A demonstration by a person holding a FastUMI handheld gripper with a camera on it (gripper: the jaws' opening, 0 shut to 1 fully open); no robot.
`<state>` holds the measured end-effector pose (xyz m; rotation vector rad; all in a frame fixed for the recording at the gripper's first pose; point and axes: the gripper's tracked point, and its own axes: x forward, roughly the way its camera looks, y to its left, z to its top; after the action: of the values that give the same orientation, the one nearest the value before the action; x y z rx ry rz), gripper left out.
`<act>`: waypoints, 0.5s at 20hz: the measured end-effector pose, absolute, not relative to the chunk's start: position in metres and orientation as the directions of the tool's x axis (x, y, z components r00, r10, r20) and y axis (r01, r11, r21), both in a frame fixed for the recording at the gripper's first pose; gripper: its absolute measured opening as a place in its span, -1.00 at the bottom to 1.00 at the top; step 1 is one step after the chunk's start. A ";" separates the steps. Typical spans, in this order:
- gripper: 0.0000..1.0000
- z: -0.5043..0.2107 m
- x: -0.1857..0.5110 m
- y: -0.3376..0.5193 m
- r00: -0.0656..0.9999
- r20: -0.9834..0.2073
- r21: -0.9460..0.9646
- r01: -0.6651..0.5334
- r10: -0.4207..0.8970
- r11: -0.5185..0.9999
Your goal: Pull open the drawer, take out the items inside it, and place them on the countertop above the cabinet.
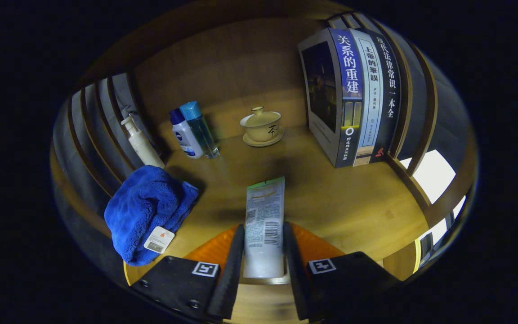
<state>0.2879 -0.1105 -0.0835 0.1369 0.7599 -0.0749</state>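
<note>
The claw (263,243) is clamped on a white plastic tube (264,225) with both fingers, holding it just above the wooden desk (344,202), so this item seems out of the drawer already and only its putting down is left.

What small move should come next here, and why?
Probably lower the tube onto the countertop and open the fingers. The gripper is shut on the tube, both fingers pressing its sides, and it already hangs over the wooden top, with bare surface ahead between the blue towel and the books. Whether the tube touches the wood is unclear.
</note>
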 end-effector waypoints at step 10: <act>0.98 -0.037 0.263 -0.094 0.797 -0.604 0.098 0.071 0.002 0.993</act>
<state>0.2632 -0.0943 -0.0372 0.1176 0.6483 -0.0370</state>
